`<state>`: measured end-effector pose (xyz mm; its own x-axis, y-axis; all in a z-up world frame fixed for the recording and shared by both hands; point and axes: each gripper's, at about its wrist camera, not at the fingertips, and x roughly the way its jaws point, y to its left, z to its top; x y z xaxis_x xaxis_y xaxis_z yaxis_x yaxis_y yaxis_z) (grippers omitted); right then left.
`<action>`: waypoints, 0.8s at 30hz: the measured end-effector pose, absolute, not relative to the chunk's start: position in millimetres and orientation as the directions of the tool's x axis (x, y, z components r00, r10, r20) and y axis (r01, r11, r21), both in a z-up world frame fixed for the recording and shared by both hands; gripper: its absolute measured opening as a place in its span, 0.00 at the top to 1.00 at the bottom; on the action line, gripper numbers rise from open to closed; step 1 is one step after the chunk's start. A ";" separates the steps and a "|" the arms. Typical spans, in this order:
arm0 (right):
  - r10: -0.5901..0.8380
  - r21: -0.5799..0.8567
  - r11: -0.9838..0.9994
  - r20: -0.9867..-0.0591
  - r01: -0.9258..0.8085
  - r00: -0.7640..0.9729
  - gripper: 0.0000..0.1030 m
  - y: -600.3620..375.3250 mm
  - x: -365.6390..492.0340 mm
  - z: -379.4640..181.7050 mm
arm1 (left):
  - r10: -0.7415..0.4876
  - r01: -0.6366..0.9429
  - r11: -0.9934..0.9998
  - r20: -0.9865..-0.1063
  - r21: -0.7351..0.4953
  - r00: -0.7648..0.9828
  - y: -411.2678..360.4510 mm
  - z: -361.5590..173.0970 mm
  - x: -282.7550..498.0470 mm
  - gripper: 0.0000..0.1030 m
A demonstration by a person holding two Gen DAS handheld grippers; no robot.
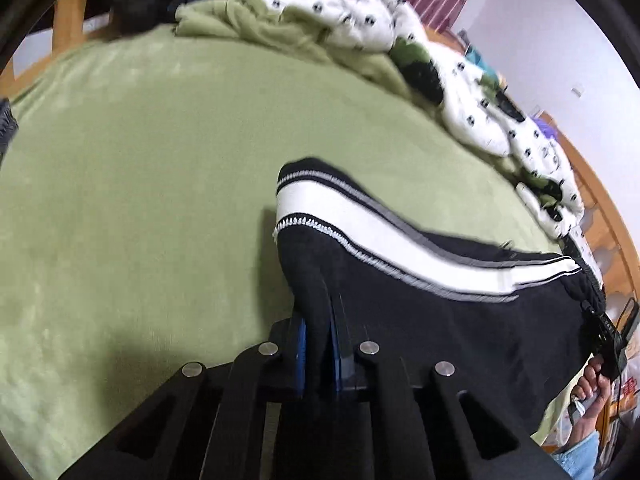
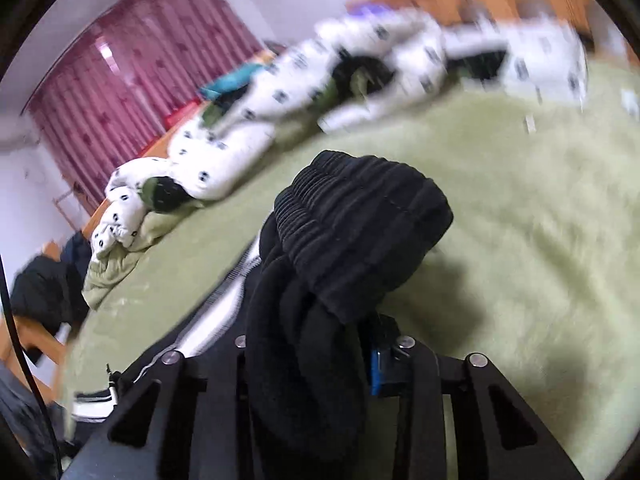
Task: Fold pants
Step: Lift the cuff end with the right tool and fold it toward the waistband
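Observation:
The black pants (image 1: 460,320) have a white side stripe with grey trim. In the left wrist view my left gripper (image 1: 318,356) is shut on the leg end and holds it above the green bed (image 1: 140,200). The fabric stretches right toward the other gripper (image 1: 608,344), held in a hand. In the right wrist view my right gripper (image 2: 320,364) is shut on the pants (image 2: 360,232) at the ribbed elastic waistband, which bunches over the fingers and hides the left one. A blue pad (image 2: 376,372) shows on the right finger.
A crumpled white dotted quilt (image 1: 460,92) and green blanket (image 1: 248,28) lie along the bed's far side, by the wooden frame (image 1: 600,192). Dark clothes (image 2: 44,292) sit off the bed's corner. A maroon curtain (image 2: 132,72) hangs behind.

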<state>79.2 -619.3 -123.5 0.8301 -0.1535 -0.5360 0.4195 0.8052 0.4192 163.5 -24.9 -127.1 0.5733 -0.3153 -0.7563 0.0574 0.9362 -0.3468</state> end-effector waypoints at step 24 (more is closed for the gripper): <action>0.033 0.435 0.873 -0.501 0.219 0.865 0.74 -429.6 137.4 -72.1 | -0.201 -0.074 0.938 -0.708 -0.338 0.677 151.2 -79.6 192.1 0.90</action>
